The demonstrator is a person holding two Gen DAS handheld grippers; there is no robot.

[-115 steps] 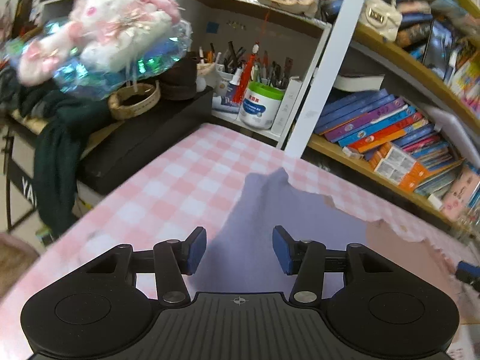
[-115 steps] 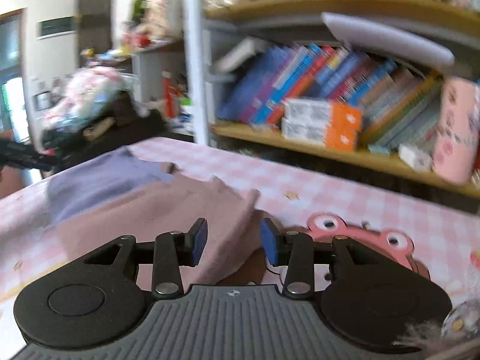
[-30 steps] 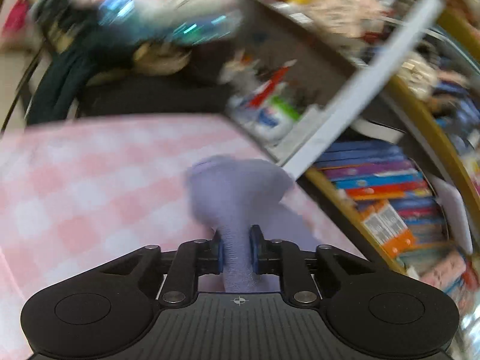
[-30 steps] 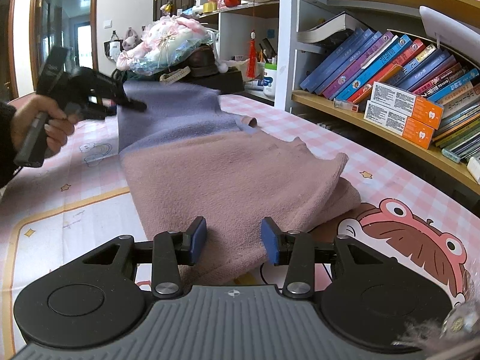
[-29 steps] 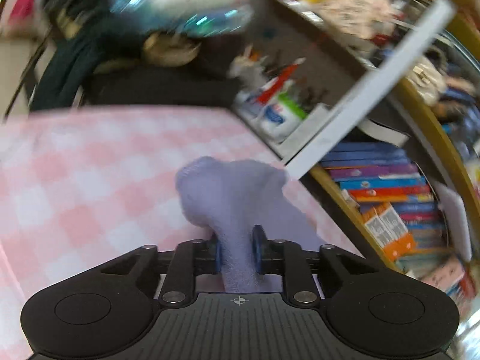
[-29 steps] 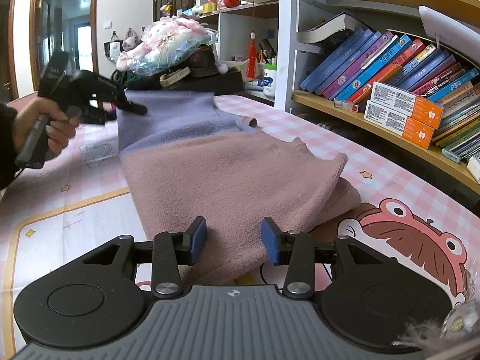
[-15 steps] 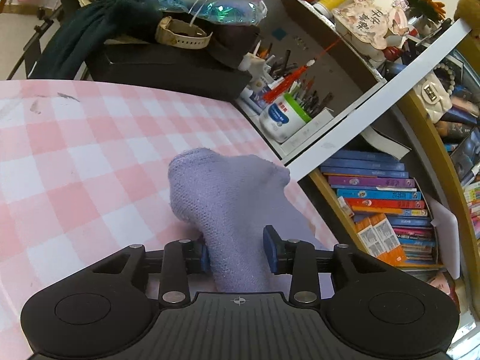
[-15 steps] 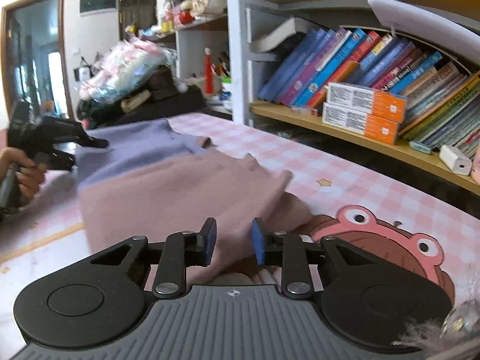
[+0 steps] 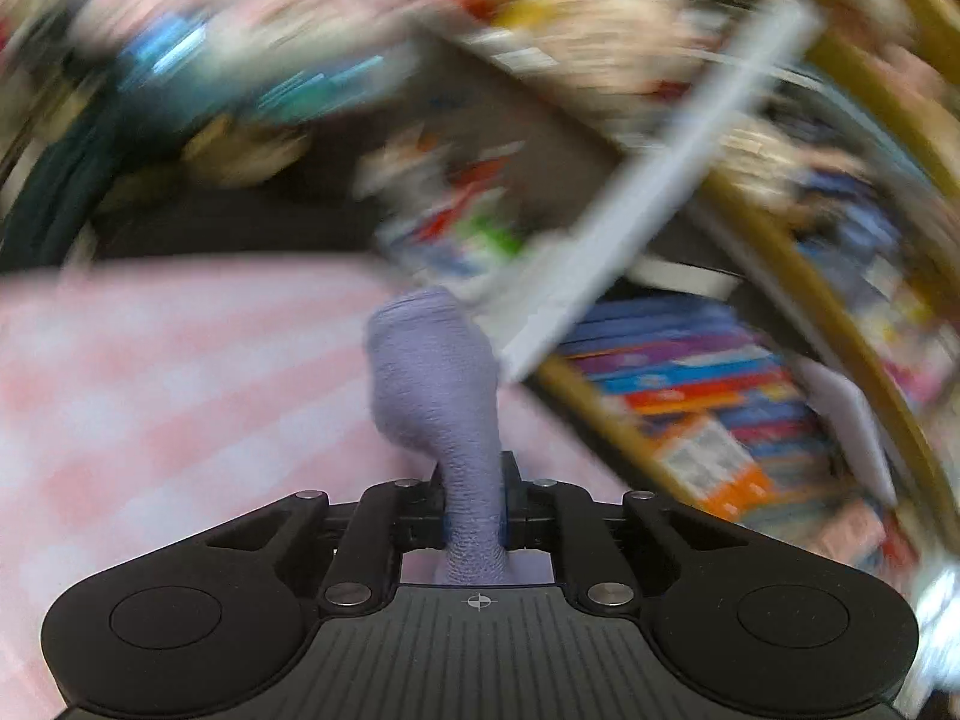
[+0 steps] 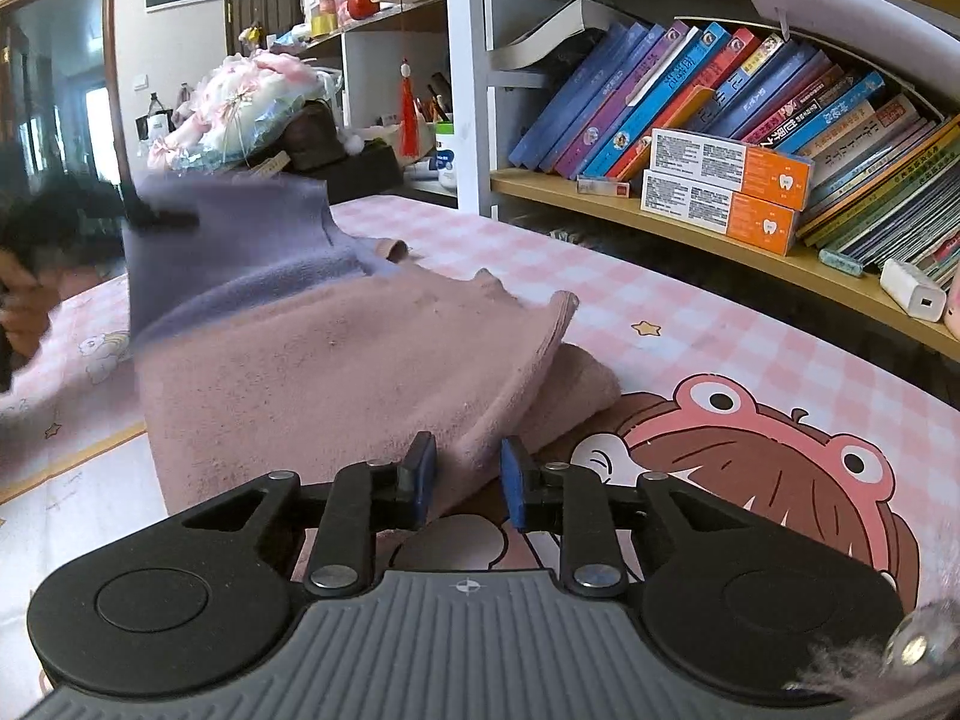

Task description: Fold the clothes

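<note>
A fleece garment, purple [image 10: 240, 240] at one end and pink [image 10: 336, 360] at the other, lies on the pink checked table [image 10: 690, 324]. In the blurred left wrist view my left gripper [image 9: 474, 516] has its jaws closing, and the pads pinch a bunched purple fold [image 9: 432, 372] that stands up ahead of them. The right wrist view shows that left gripper [image 10: 159, 217], held by a hand [image 10: 24, 312], lifting the purple corner off the table. My right gripper [image 10: 465, 474] grips the pink hem at the near corner, which rises slightly off the layer beneath.
A bookshelf [image 10: 690, 90] runs along the far side of the table, holding orange boxes [image 10: 720, 180] and a white charger [image 10: 912, 294]. A plush bouquet [image 10: 252, 96] sits on a dark case at the back left. A cartoon frog print [image 10: 780, 468] covers the cloth at right.
The left gripper loosened for a moment, then closed again on the purple fold and rose with it. The right gripper narrowed onto the pink hem.
</note>
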